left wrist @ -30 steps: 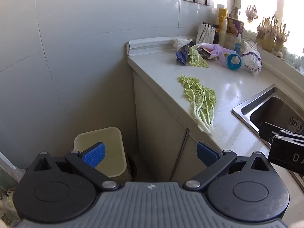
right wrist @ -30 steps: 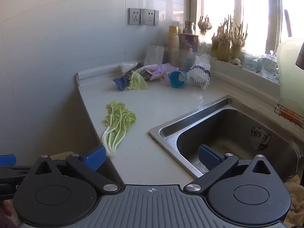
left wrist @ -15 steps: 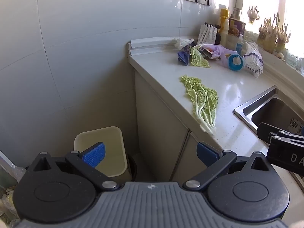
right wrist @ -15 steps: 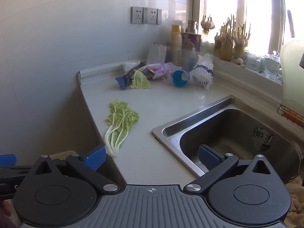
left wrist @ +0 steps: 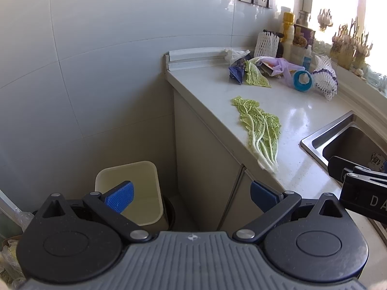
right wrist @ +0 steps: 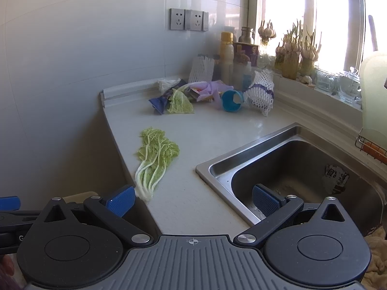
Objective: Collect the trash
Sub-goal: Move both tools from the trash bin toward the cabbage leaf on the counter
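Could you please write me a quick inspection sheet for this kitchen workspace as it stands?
Surface: pale countertop, mostly bare beside the sink.
Job's things: cabbage leaf flat at the counter's front edge; smaller leaf, blue wrapper, blue ring and foam net piled at the back; open bin on the floor.
Clutter: bottles by the wall.
Grippers: left gripper and right gripper open, empty.
Cables: nothing seen.
Surroundings: tiled wall, sockets, garlic on the windowsill.

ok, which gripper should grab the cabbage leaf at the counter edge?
Right, probably. The right gripper is open over the countertop with the cabbage leaf just ahead. The left gripper, also open, hangs beside the counter above the trash bin.
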A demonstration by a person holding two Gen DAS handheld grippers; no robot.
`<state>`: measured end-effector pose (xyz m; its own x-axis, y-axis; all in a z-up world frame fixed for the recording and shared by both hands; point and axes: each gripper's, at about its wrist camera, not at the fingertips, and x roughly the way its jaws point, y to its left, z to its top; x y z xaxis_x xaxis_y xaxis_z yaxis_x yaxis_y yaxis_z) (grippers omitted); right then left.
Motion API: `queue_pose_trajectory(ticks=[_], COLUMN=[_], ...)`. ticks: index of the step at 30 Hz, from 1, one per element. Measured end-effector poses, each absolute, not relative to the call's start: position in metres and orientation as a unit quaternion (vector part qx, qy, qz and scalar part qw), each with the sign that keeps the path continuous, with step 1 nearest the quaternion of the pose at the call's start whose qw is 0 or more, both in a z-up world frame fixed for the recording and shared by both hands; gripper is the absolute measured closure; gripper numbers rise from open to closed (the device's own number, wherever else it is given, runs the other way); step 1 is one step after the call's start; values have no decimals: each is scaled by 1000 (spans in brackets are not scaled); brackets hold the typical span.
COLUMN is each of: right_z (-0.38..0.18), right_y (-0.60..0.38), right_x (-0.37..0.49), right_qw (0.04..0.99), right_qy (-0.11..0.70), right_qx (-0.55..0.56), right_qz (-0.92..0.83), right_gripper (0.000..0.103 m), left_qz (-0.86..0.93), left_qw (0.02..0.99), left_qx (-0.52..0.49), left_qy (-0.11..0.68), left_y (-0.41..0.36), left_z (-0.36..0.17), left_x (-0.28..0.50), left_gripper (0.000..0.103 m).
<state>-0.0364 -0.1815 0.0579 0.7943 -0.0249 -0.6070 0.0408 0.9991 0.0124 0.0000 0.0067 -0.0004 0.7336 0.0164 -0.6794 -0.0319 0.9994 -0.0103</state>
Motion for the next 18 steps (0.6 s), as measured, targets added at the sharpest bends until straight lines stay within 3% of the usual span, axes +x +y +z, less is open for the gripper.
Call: queue_pose_trajectory(ticks=[18], right_z=[57], right_y=[-182], right_x=[-35], right_qw=[947], right_qy=[321], right_qx=[11], right_qz=[-11], right_gripper=[0], left_qz=[14], left_qw=[930], left_qx=[-12], left_qy=[366], left_y=[10], left_z=[2], left_x=[3], left_gripper=[0])
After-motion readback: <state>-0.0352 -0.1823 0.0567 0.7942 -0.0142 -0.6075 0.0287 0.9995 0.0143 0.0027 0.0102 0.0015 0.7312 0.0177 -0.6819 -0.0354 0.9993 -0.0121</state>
